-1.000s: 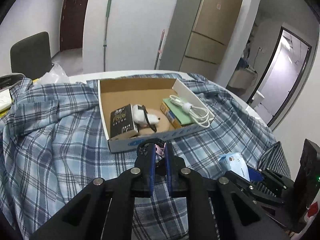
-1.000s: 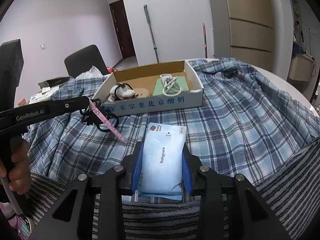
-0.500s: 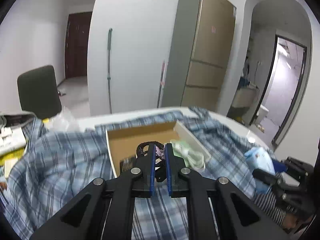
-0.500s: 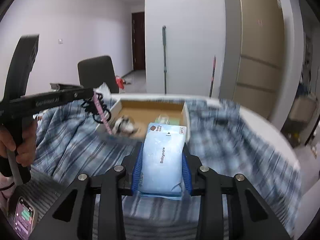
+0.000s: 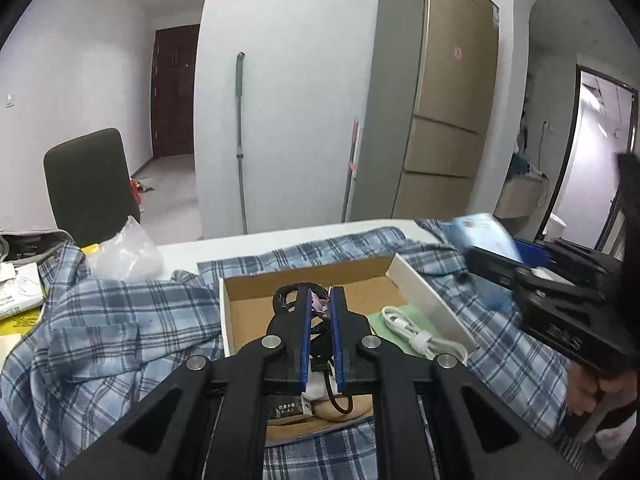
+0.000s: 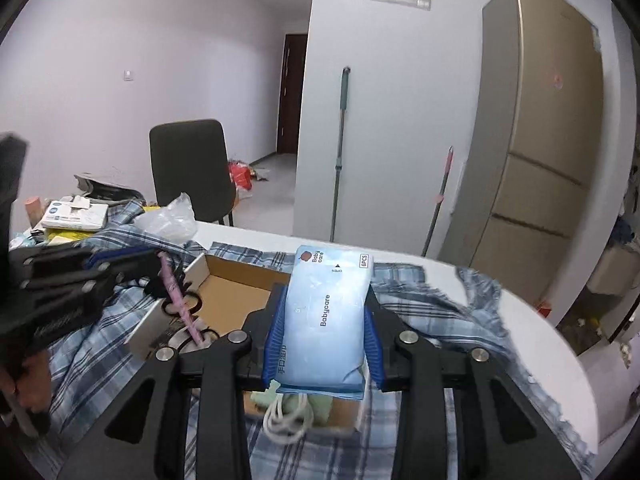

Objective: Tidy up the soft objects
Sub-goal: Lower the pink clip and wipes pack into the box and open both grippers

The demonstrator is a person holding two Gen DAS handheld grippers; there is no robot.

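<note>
My left gripper (image 5: 319, 300) is shut on a bundle of black hair ties with a pink strip (image 5: 316, 304). It hangs over the open cardboard box (image 5: 424, 300); the bundle also shows in the right wrist view (image 6: 176, 296). My right gripper (image 6: 326, 312) is shut on a light blue Babycare wipes pack (image 6: 328, 312), held above the box's near right part. In the left wrist view the pack (image 5: 484, 236) shows at the right. The box holds a white cable (image 5: 416, 332) on a green pad, a white item and a dark small box.
A blue plaid shirt (image 5: 120, 328) covers the white table (image 6: 532, 320). A clear plastic bag (image 5: 128, 252), papers and clutter lie at the far left. A dark chair (image 5: 88, 188) stands behind the table. A fridge and mops stand at the wall.
Both grippers have risen and moved forward over the box with their loads still held. The views have tilted up, showing more of the room.
</note>
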